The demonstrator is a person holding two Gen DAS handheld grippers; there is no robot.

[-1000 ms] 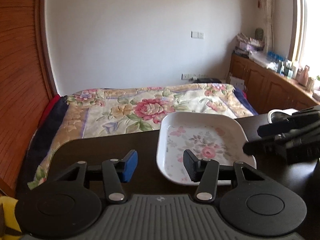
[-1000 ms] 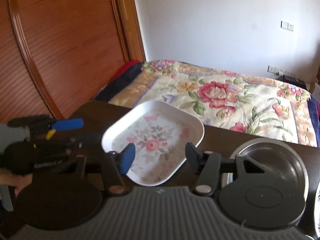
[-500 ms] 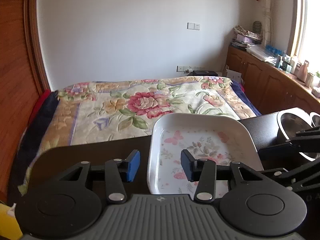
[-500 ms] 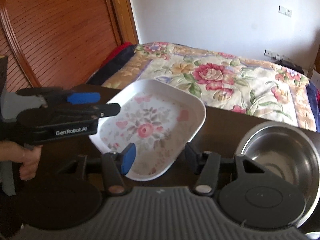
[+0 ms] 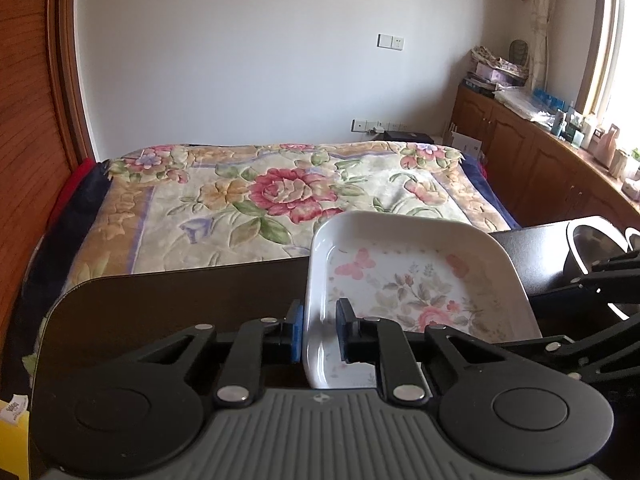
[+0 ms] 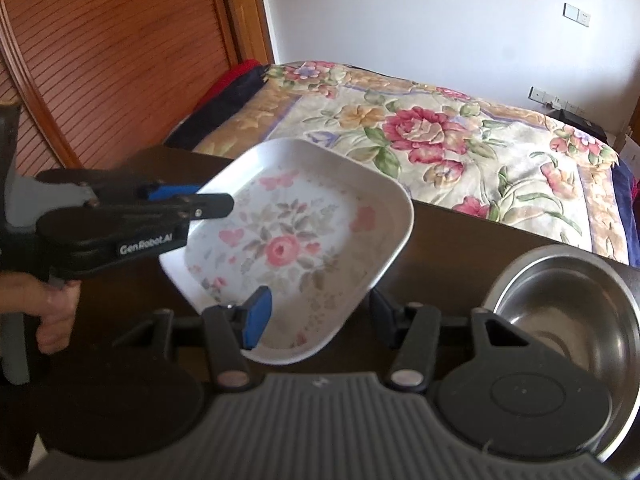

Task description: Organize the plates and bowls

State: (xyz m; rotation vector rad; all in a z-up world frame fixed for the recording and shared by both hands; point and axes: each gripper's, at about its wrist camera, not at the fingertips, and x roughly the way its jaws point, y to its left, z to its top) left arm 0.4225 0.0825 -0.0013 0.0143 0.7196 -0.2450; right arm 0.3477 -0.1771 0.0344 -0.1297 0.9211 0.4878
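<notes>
A white square plate [image 5: 416,280] with a flower print lies on the dark table [image 5: 180,300]. My left gripper [image 5: 318,332] is closing on the plate's left rim: the blue pad sits against the outer wall and the black pad against the inner wall. From the right wrist, the left gripper [image 6: 212,197] pinches the plate [image 6: 296,240] at its left edge. My right gripper [image 6: 318,316] stands open over the plate's near corner, one pad above the plate, the other beside it. A steel bowl [image 6: 560,308] sits to the right.
A bed with a floral cover [image 5: 280,192] lies just past the table's far edge. A person's hand [image 6: 44,308] holds the left gripper's handle. The steel bowl [image 5: 592,240] and a white rim beside it sit at the right. Something yellow [image 5: 12,432] is at the lower left.
My left gripper slid right until its fingers straddled the plate's left rim, then its jaws narrowed onto the rim. The right gripper came closer over the plate's near corner, still open.
</notes>
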